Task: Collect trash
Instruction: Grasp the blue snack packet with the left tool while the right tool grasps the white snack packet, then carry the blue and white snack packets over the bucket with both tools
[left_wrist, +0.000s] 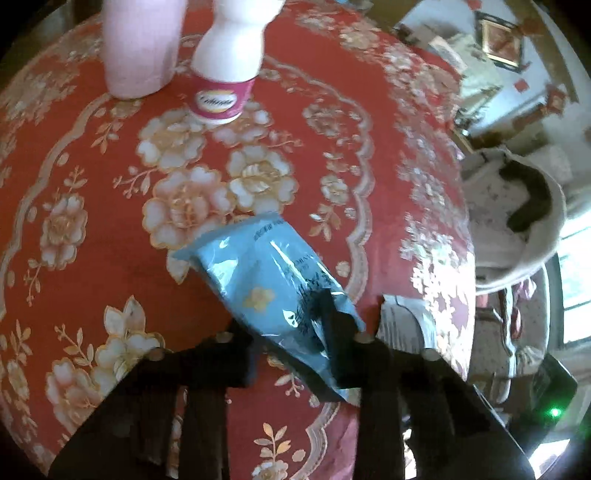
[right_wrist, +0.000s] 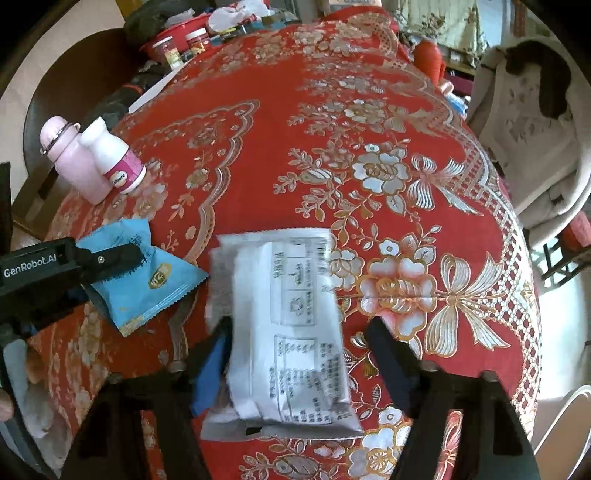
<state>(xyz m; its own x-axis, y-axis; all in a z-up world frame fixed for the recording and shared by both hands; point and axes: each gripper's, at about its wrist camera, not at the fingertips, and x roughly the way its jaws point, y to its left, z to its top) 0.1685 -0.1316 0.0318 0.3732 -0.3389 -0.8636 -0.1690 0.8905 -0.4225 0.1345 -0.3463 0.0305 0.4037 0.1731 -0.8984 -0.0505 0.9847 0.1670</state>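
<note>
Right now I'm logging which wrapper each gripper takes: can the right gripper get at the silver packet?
Probably yes. The silver packet lies flat on the tablecloth between the open fingers of the right gripper, with nothing on top of it.

Both wrist cameras look steeply down, close over the red floral tablecloth (left_wrist: 110, 229), and the 2 views share the blue wrapper (left_wrist: 266, 280) and bottles (right_wrist: 114, 158).

pink bottle (left_wrist: 138, 48) and white bottle (left_wrist: 231, 55) cut off at top edge.
</note>
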